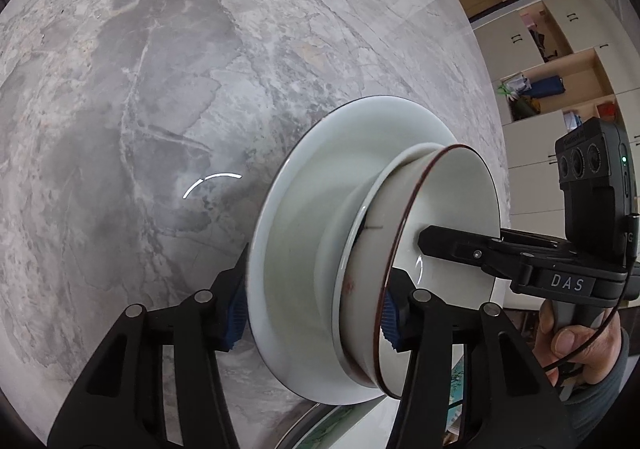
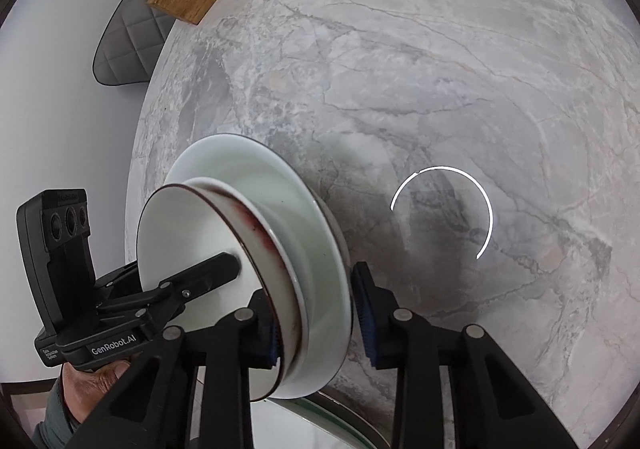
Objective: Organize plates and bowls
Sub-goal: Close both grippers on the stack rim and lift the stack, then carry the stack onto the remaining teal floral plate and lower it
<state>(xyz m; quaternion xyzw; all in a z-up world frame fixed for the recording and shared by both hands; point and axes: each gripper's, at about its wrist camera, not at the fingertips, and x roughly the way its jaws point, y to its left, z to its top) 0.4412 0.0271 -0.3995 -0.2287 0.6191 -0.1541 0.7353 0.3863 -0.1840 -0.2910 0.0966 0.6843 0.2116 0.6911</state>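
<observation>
Gripping one stack from two sides: white plate point(image 1: 288, 241) underneath, dark-rimmed bowl point(image 1: 448, 201) nested on top, over the marbled counter point(image 1: 160, 89) close to its near edge. Seen nearly edge-on from both wrists, with the plate's underside turned toward the counter and the bowl's mouth turned away from it.

Clamped by the left tool point(image 1: 313, 318) at a middling width across the stack's thickness: one blue pad flat against the underside of the plate's rim, the other pressed against the inside of the bowl. Taken the same way by the right tool point(image 2: 319, 329) a little further round the rim, set narrower, with one pad down inside the bowl and the other just beside the plate's underside — seemingly touching, though too warped in that part of the right wrist view to call a firm hold.

Turning on this for the coming move: stack caught between both tools, flat faces crosswise to both sets of jaws, stacking axis along the line from pad to pad. Neither hand clearly nearer — both at the rim nearest the person, side by side. Probably best carried with both hands travelling together and level; otherwise risking the bowl sliding on the glazed plate or the rim twisting out of the pads.
</observation>
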